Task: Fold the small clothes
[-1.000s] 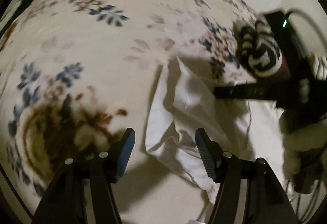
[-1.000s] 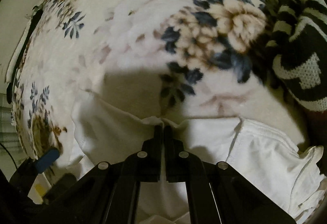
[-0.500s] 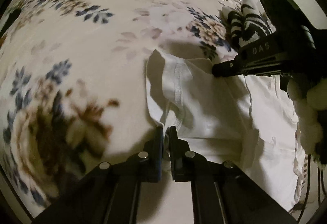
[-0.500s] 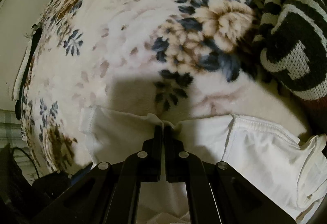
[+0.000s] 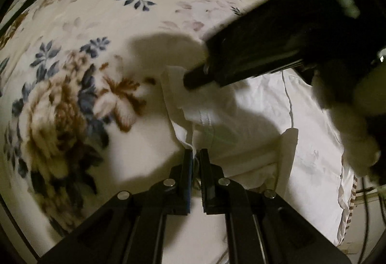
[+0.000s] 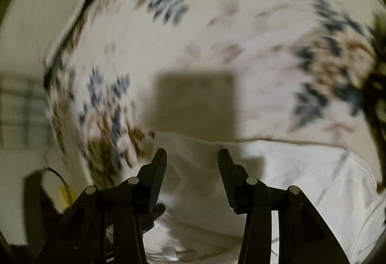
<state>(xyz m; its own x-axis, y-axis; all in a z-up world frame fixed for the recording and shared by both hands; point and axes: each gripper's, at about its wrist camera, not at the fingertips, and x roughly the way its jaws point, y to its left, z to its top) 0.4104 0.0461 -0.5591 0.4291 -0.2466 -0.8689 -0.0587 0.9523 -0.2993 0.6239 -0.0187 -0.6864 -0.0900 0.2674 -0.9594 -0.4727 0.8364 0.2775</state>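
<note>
The white garment (image 5: 253, 114) lies partly folded on a floral blanket (image 5: 79, 85), cream with blue and brown flowers. From the left wrist view, the left claw (image 5: 196, 155) is pressed together on the garment's near-left edge, pinching a thin fold of the cloth between its pads. The right claw (image 5: 193, 78) reaches in from the upper right as a dark, blurred bar, its tip over the garment's far-left corner, and a pale gloved hand (image 5: 349, 124) grips it at the right edge. No writing can be read on it here, and no label shows on the cloth.

From the right wrist view, much smeared by motion, the right claw (image 6: 192, 160) stands spread, its jaws having just been opening, with the white garment (image 6: 289, 167) lying below and between the fingers but not gripped. The floral blanket (image 6: 217, 30) fills the rest, with the claw's square shadow falling just beyond the garment's far edge.
</note>
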